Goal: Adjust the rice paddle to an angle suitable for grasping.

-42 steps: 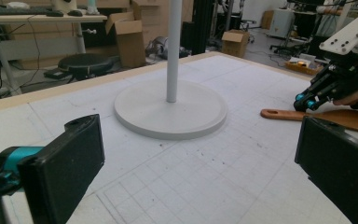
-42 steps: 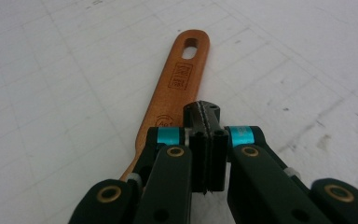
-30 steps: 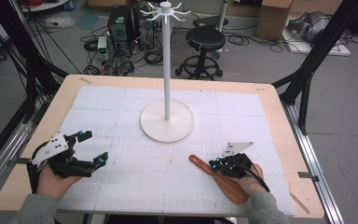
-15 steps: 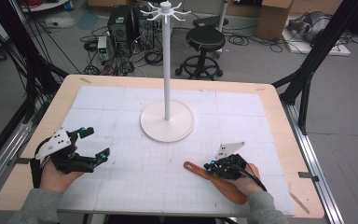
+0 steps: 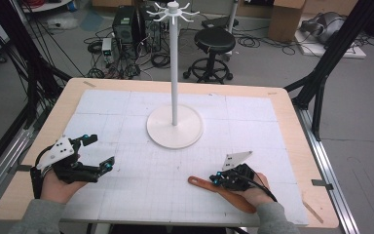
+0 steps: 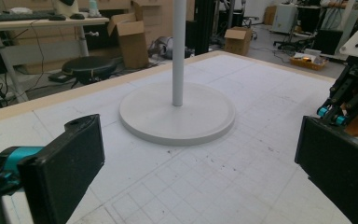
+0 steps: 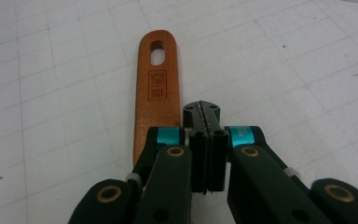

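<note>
Broadly, the white gridded mat left open room across the middle of the bench (image 5: 282, 95), whose bare wooden border ran round all four sides. A white hook stand (image 5: 174, 124) stood on its round flat base at the centre, well apart from both hands. The wooden spatula (image 5: 209, 187) lay flat on the mat near the front edge, a smooth orange-brown piece with a slotted hole at the handle end (a small stamp sat just below it). The right tongs (image 5: 216, 180) sat directly above its handle, their black jaws pressed together with nothing between them. The left tongs (image 5: 100, 152) hovered near the front left corner with their jaws spread wide, grasping nothing. Compared with half a second earlier, both hands and the spatula lay in nearly the same places.
</note>
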Action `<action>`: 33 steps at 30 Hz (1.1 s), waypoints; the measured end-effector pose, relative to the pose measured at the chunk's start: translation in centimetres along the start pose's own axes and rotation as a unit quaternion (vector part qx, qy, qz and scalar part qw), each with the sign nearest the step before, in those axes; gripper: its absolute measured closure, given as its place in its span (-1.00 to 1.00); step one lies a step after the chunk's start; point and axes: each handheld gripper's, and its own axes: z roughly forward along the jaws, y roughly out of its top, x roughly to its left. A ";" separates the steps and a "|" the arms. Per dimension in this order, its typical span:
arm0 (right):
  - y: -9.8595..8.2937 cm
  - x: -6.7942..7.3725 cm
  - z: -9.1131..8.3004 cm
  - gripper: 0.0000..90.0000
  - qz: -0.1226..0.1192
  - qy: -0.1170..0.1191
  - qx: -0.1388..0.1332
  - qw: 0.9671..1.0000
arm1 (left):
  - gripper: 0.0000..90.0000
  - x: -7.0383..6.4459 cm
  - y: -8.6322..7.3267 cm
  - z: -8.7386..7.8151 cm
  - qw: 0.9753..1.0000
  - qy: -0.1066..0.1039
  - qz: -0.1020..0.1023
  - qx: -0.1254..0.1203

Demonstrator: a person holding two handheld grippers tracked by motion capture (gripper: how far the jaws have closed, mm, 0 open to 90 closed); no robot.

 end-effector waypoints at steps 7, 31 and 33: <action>0.0 -0.2 -1.1 1.00 0.007 -0.014 -0.033 0.999 | -0.96 0.0 0.0 -0.1 1.000 -0.001 0.002 0.000; 3.1 3.4 -3.4 -0.88 -0.023 0.010 -0.083 0.996 | -0.96 0.2 0.2 -0.5 1.000 0.004 -0.008 -0.010; 3.3 3.5 -3.9 -0.98 -0.029 0.012 -0.094 0.995 | -0.96 0.2 0.2 -0.6 1.000 0.005 -0.008 -0.010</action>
